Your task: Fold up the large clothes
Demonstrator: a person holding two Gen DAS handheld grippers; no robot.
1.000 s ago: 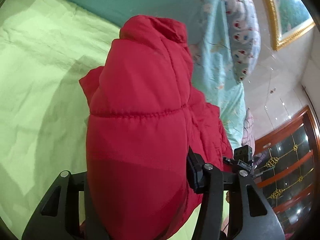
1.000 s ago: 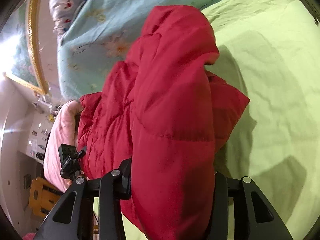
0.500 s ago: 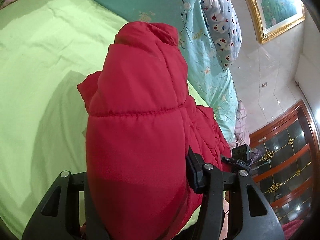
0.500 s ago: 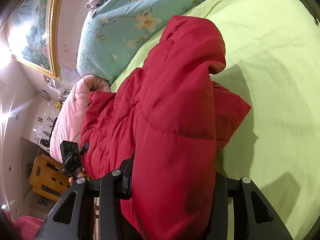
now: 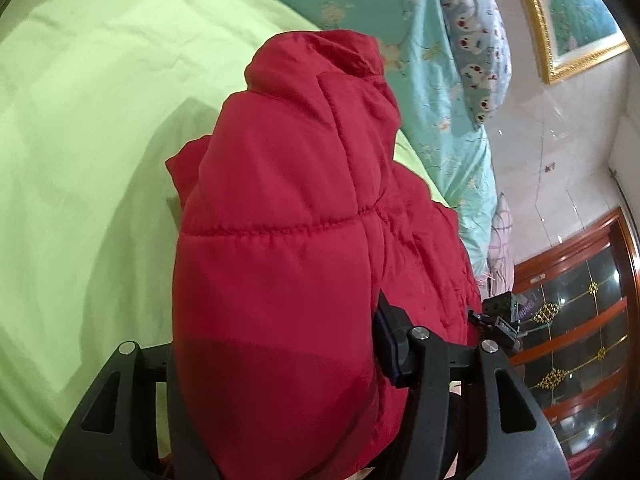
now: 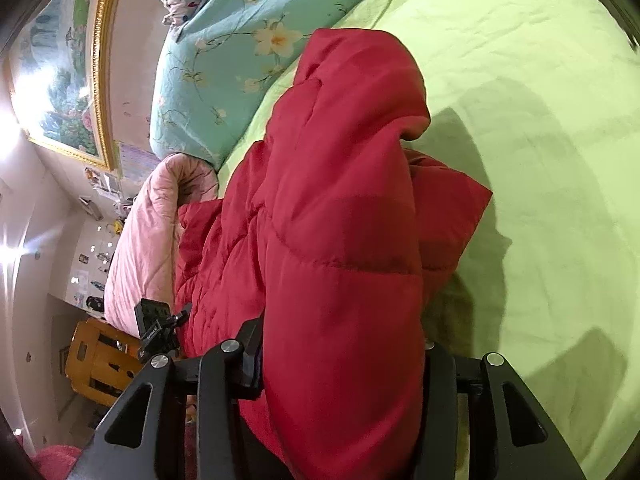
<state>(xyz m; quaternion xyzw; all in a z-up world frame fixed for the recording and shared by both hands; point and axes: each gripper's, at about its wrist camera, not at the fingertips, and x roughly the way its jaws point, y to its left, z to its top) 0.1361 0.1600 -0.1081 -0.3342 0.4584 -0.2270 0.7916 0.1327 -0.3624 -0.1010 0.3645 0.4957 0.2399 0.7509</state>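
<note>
A puffy red quilted jacket [image 5: 288, 184] lies bunched on the green bed sheet [image 5: 80, 120], one thick fold running up into each gripper. My left gripper [image 5: 276, 340] has that fold between its jaws, which are opening; the right pad still rests on the cloth and the left finger is hidden behind it. In the right wrist view the same jacket [image 6: 340, 160] fills my right gripper [image 6: 340, 344], whose jaws are also opening around the padding. The jacket's far end droops over onto the sheet [image 6: 540, 160].
A teal flowered quilt [image 5: 440, 100] and a patterned pillow [image 5: 476, 52] lie along the bed's far side, with a pink blanket [image 6: 140, 232] beside them. A glass-fronted wooden cabinet [image 5: 580, 320] and a wooden stool [image 6: 100, 360] stand off the bed.
Both grippers have carried the jacket fold sideways across the bed, so more green sheet and room now shows. The cloth stays between both pairs of jaws.
</note>
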